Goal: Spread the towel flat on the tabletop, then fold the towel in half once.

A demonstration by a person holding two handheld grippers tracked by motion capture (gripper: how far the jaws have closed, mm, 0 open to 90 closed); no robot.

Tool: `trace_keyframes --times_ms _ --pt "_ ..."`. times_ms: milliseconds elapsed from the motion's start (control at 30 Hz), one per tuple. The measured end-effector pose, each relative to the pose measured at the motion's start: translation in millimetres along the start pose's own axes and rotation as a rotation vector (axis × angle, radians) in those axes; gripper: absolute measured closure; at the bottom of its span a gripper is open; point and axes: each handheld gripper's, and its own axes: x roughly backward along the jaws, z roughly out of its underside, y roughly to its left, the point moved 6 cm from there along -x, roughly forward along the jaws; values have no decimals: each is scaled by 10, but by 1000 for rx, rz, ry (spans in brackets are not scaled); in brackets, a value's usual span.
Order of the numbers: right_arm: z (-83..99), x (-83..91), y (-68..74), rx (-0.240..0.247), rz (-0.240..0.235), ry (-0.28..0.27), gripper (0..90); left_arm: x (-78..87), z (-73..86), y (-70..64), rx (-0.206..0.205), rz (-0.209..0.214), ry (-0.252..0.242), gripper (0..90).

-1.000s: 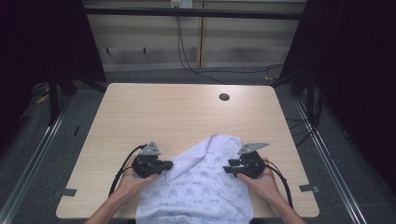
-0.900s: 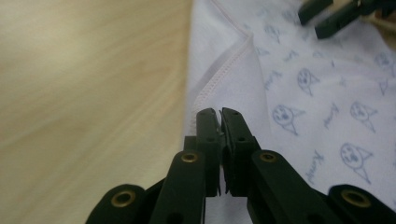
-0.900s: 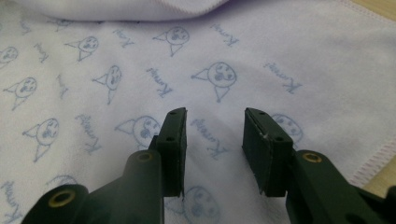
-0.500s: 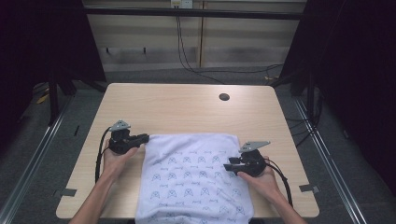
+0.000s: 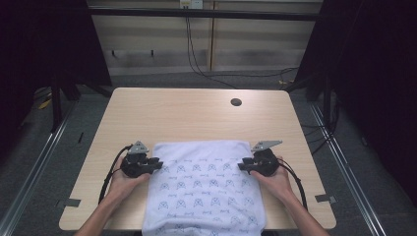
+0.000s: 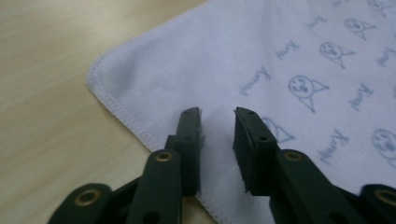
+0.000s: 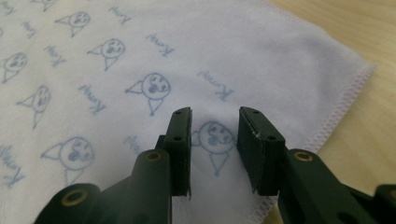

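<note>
The white towel (image 5: 204,187) printed with small blue cartoon faces and script lies flat on the bench (image 5: 196,115), spread across the middle of the near edge. Its near portion hangs over that edge. Its far hem runs parallel to the bench's far edge, with both far corners squared out.

Change since the earlier frames: one second ago the towel was bunched into a raised, crumpled peak between the two grippers. Half a second ago it was already drawn flat, with the left gripper out beyond its far left corner. The left gripper has since moved back in to the left side hem.

Left gripper (image 5: 156,164): positioned at the towel's left side hem, just behind the far left corner. In the left gripper view (image 6: 217,116) the jaws stand apart, released, with the stitched hem passing beneath them and no cloth pinched.

Right gripper (image 5: 242,166): positioned at the towel's right side hem, opposite the left unit, unchanged in place. In the right gripper view (image 7: 214,115) the jaws are likewise spread and released, hovering over a printed face near the hem.

A dark round cable port (image 5: 236,102) sits near the bench's far right area, well apart from the towel.
</note>
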Motion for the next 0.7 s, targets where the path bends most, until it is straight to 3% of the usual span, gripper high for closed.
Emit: trace_keyframes --times_ms 67,133,200,233,267,400,500,600,700 --pt "-46 -46 -55 -5 12 -8 636 -44 -37 76 1 -30 -8 737" --pt "-84 -83 -98 -15 13 -18 635 -99 -90 141 31 -50 -18 737" --pt "-111 -118 -128 -14 19 -35 682 -116 -93 167 23 -69 -25 788" --pt "-111 -118 -144 -4 37 -31 758 -111 -92 167 19 -63 -16 844" --pt "-108 -115 -158 -7 42 -28 778 -107 -92 160 29 -51 -10 885" --pt "-72 -92 -162 -28 41 -45 871 -75 -63 129 25 -34 -4 895" --pt "-40 -56 -125 -18 45 -27 880 -53 -41 88 7 -25 4 895" --pt "2 -13 -80 -41 40 -16 879 -25 -10 42 12 1 2 894" --pt "56 46 -18 -28 23 4 879 -1 20 5 26 22 -2 894"
